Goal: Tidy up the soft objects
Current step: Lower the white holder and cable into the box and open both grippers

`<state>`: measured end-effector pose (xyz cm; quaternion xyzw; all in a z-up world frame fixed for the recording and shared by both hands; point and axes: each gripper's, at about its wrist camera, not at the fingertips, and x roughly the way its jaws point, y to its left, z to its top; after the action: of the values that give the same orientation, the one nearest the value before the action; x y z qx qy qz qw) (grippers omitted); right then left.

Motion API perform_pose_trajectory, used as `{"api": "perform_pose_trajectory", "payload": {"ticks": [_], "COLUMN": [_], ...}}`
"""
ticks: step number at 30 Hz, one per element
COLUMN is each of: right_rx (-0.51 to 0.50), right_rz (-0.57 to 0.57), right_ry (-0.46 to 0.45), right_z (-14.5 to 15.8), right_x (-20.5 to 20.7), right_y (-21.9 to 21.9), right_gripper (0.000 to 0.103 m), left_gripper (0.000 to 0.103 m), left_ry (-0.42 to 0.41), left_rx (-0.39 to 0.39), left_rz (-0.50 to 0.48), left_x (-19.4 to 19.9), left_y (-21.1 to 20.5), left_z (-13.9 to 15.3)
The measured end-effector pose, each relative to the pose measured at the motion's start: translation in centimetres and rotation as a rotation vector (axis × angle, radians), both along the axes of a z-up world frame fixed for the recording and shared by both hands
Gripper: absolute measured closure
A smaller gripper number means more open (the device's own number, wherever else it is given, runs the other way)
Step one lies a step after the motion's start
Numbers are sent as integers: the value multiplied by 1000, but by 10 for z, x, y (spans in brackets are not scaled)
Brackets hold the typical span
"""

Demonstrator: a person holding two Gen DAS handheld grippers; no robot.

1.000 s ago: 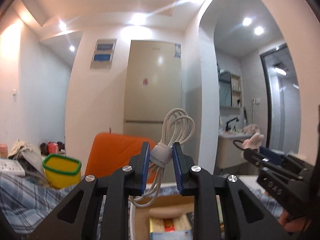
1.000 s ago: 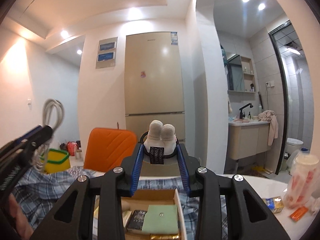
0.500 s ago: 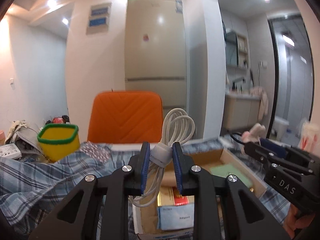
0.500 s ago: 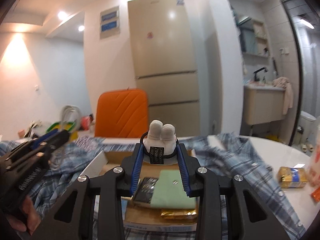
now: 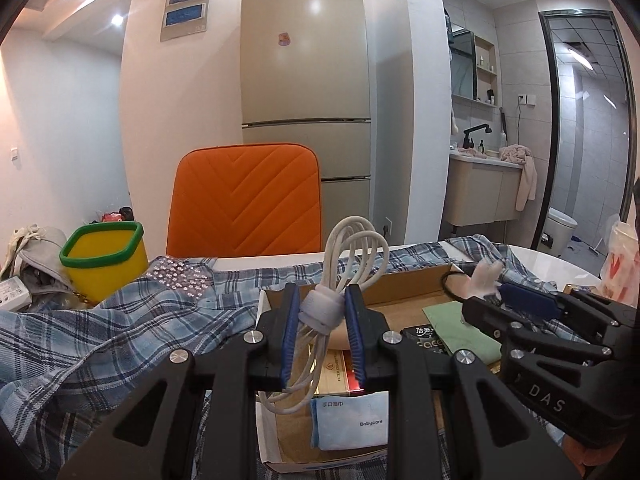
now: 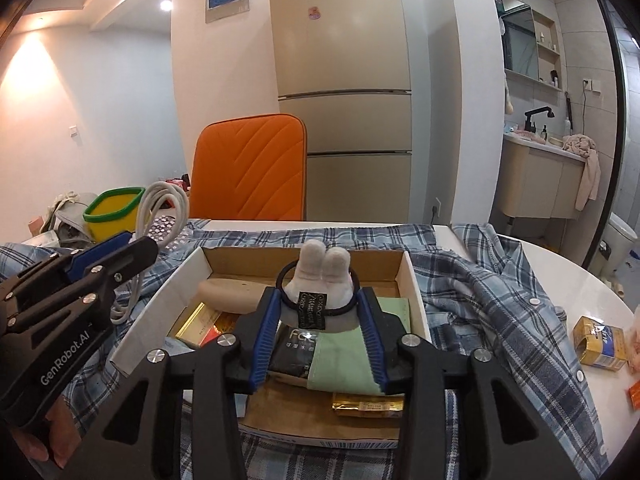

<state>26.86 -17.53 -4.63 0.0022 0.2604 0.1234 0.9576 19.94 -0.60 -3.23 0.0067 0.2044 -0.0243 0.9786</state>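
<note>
My left gripper [image 5: 322, 314] is shut on a coiled white cable [image 5: 352, 252] at its strap and holds it above the near left part of an open cardboard box [image 5: 416, 280]. My right gripper [image 6: 320, 304] is shut on a white plush hair tie [image 6: 324, 276] with a black band and holds it over the middle of the same box [image 6: 304, 256]. The left gripper with the cable [image 6: 160, 204] shows at the left of the right wrist view. The right gripper [image 5: 492, 288] shows at the right of the left wrist view.
The box holds a green cloth [image 6: 344, 360], a dark packet [image 6: 292, 352], a gold-red carton [image 6: 196, 320] and a tissue pack [image 5: 352, 420]. A plaid shirt [image 6: 480, 292] lies around it. A yellow bin [image 5: 104, 252] and orange chair [image 5: 244, 200] stand behind. Snack packs [image 6: 598, 342] lie at right.
Both grippers have tilted down and lowered toward the box, which now fills the lower view. The cable and the hair tie stay held.
</note>
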Motion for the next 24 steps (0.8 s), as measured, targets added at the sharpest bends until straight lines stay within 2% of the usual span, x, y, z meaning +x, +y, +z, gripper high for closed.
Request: {"api": "perform_pose_trajectory", "payload": {"ticks": [6,8,9,10,11,12,14,20,24], "right_rx": [12,35,46,59,69,75,83,75,84], "right_rz": [-60,-92,-101,-110,-116,-118,-121,-130,-130], "right_ry": [-23,-50,-61,-77,-91,-100,-125,-166,-195], "right_z": [5,9,10,12,14,16,18,24,32], "right_x": [-4,-9,-11,-14,-17,-19,-24,-33,-37], "right_y": [-10,-18,-21,-24,-27,-28,-30,-26,-27], "right_gripper": [53,51,47,43,42,42,40,38,38], "left_gripper": [82,78,63,26,9,1,1,1,1], "left_ry": [15,25,31,35,35,23,-7,-22,-80], "left_rx": [10,17,21,26,28,26,23,0,-23], "left_rz": [-4,-7,-7,-3,0,5,13,24,31], "left_x": [4,6,7,8,7,5,0,-2,-14], "left_y": [-2,-3,-4,-4,-4,-3,-2,4,10], "left_z": [0,-1,-1,-1,0,0,3,5,16]}}
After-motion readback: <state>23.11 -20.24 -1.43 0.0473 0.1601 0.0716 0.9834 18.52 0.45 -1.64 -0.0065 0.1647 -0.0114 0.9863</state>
